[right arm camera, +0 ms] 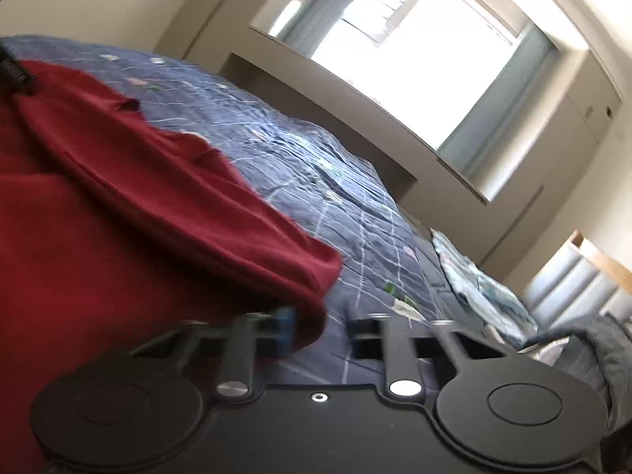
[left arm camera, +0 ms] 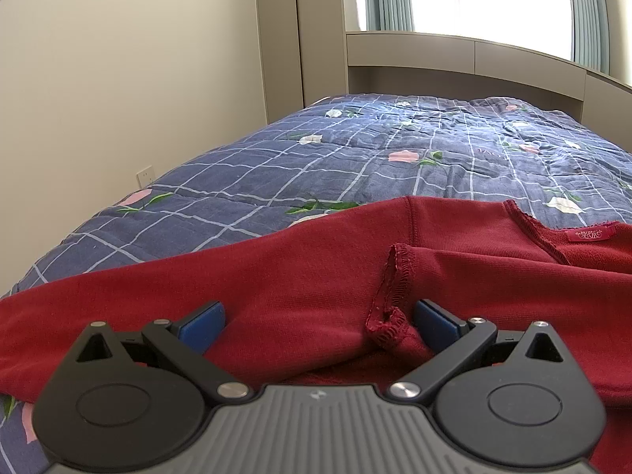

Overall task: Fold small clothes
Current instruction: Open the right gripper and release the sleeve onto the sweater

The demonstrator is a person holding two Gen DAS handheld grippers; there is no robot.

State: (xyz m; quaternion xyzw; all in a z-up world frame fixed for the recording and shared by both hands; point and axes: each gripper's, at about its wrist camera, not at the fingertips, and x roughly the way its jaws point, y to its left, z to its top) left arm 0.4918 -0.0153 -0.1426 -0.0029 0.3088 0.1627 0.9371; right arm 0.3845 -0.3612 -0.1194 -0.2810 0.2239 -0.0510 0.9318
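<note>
A dark red knit garment (left arm camera: 300,276) lies spread across the near part of the bed, its neck label (left arm camera: 587,235) to the right. My left gripper (left arm camera: 318,326) rests low over it, open, its blue pads (left arm camera: 201,328) wide apart on the cloth. A stitched sleeve cuff (left arm camera: 389,308) lies against the right pad. The right wrist view is tilted and blurred. There the red garment (right arm camera: 118,217) fills the left side. One folded edge runs down into my right gripper (right arm camera: 316,328), whose jaws stand close together on that edge beside the blue pad (right arm camera: 285,328).
The bed carries a blue checked quilt with flowers (left arm camera: 316,158), also seen as the quilt (right arm camera: 355,205) past the garment. A pale patterned pillow (right arm camera: 474,276) and a padded headboard (right arm camera: 572,288) lie at the right. A window ledge unit (left arm camera: 434,51) stands behind the bed.
</note>
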